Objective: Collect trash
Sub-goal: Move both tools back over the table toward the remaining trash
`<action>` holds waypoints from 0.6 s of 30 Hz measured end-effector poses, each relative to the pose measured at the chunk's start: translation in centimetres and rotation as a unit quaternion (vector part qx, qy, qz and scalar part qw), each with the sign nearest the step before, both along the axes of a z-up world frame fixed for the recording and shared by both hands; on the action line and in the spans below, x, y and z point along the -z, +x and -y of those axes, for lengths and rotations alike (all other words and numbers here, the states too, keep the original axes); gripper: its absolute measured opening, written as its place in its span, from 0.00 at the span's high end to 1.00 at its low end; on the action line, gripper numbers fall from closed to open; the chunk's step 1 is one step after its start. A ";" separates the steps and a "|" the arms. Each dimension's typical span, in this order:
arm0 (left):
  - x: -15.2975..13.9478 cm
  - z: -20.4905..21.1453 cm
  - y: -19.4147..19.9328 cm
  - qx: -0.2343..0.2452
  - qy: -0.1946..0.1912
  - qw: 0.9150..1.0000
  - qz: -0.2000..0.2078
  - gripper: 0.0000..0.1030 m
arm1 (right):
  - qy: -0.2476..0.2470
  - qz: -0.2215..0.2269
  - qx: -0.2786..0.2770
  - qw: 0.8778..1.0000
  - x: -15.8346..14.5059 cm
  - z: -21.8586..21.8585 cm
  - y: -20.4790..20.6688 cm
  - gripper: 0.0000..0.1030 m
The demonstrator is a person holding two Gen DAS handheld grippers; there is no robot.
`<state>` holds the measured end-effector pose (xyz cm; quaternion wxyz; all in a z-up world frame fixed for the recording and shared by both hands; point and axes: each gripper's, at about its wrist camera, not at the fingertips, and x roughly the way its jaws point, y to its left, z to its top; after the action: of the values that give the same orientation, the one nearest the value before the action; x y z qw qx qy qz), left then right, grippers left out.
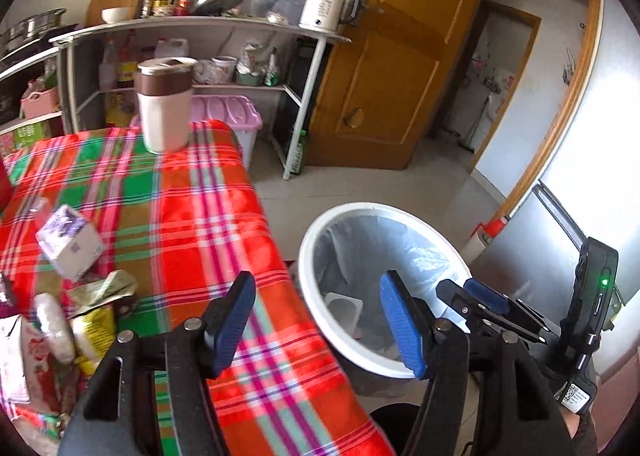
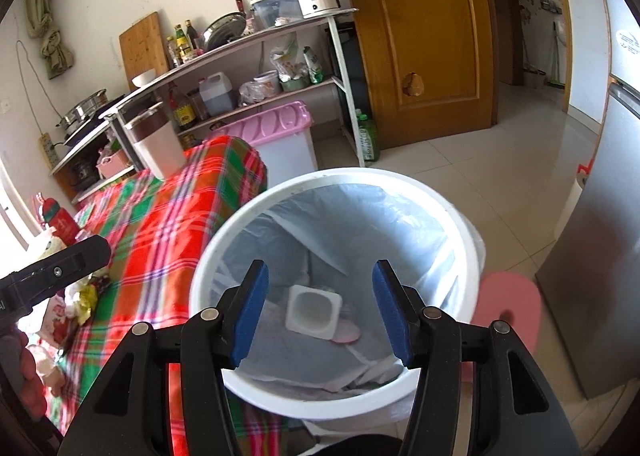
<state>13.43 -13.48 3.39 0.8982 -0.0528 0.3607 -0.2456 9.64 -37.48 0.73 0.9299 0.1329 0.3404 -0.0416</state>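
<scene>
A white bin (image 1: 316,224) (image 2: 360,176) with a clear liner stands on the floor beside the table with the plaid cloth (image 1: 192,216). A white plastic cup (image 2: 314,310) (image 1: 342,306) lies at the bottom of the bin, on a pink scrap (image 2: 348,334). My right gripper (image 2: 320,276) (image 1: 464,290) hangs open over the bin's mouth with nothing between its pads. My left gripper (image 1: 318,296) is open and empty, straddling the table's edge and the bin's rim. Trash lies on the table at the left: a tissue pack (image 1: 70,246), crumpled wrappers (image 1: 104,290), a yellow packet (image 1: 94,332).
A white-and-brown tumbler (image 1: 164,104) stands at the table's far corner. Behind it are a pink-lidded box (image 1: 228,112) and a metal rack (image 1: 312,96) of kitchenware. A wooden door (image 1: 384,88), a grey fridge (image 2: 600,256) and a pink stool (image 2: 508,308) surround the tiled floor.
</scene>
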 end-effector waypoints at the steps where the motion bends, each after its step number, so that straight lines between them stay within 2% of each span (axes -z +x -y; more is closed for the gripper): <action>1: -0.2 -0.7 -0.2 -0.009 0.002 1.000 0.005 0.33 | 0.002 0.004 -0.006 1.000 -0.2 -0.7 -0.1 0.47; 6: -0.3 -4.9 -1.3 -0.045 0.005 0.999 0.011 0.33 | 0.005 0.012 -0.035 0.999 -0.6 -3.6 -0.6 0.46; 15: 0.5 -13.1 -3.8 -0.119 0.037 0.992 0.016 0.32 | 0.019 0.017 -0.110 0.994 -0.3 -9.5 -1.1 0.46; 18: 0.6 -16.0 -4.5 -0.151 0.026 0.988 0.016 0.31 | 0.023 0.015 -0.141 0.990 0.1 -11.7 -1.2 0.47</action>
<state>8.92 2.55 2.76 0.9317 -0.0794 0.3405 -0.0984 8.40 -25.82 0.63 0.9283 0.1055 0.3422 0.0998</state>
